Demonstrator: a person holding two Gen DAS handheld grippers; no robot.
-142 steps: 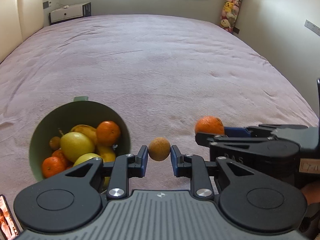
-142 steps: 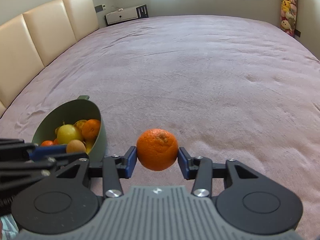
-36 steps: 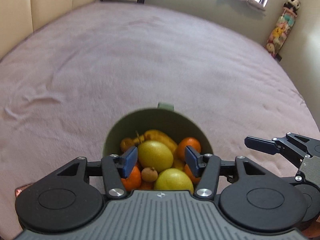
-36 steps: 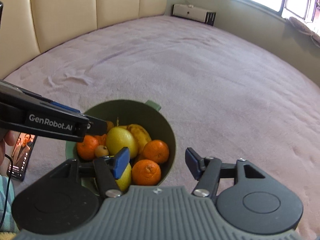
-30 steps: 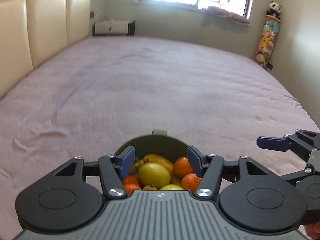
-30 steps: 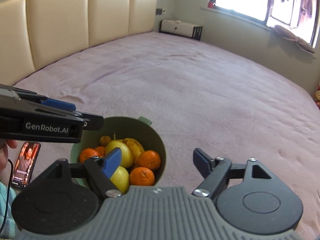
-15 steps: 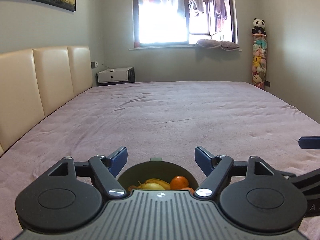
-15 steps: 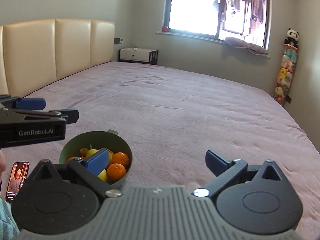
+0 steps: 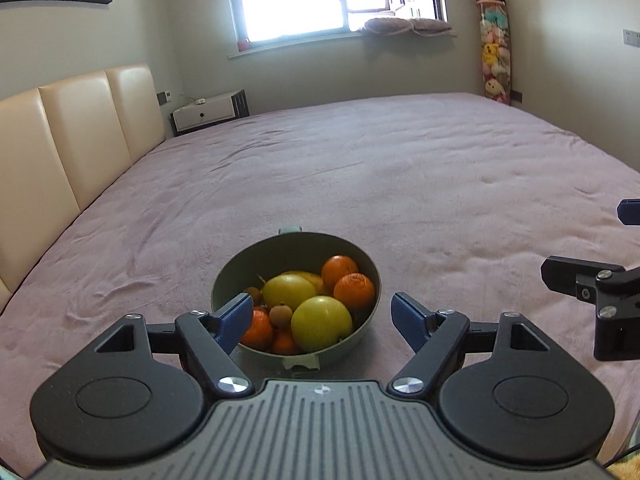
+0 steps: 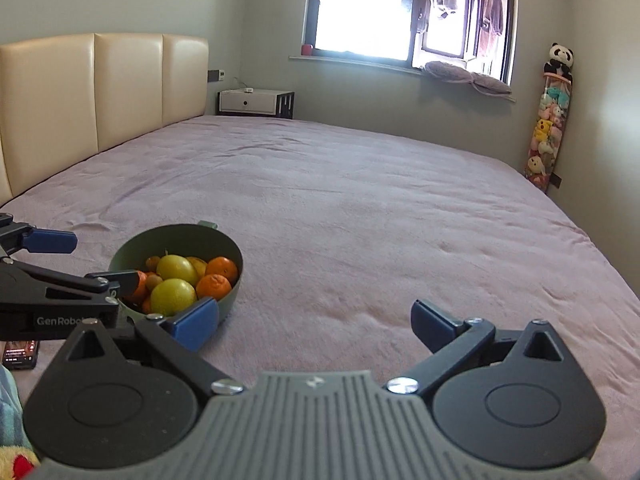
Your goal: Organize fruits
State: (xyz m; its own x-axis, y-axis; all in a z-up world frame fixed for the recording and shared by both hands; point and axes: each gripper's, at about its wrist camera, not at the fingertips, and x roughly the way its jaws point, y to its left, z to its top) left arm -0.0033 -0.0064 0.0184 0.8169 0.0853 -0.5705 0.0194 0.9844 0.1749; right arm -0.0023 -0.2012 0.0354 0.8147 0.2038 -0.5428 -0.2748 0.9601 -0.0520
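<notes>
Green bowl [image 9: 362, 338] holds all fruit.
Both tongs, left gripper [image 9: 322, 320] and right gripper [image 10: 314, 322], now released, pulled back toward 6 o'clock; task seems finished.

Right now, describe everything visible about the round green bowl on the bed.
The round green bowl is matte sage green, deep-walled, with a small tab handle at its far rim and another at its near rim. It sits upright on the mauve bedspread, filled with oranges, yellow-green fruits and small brown ones. Neither the left gripper nor the right gripper touches it.
</notes>
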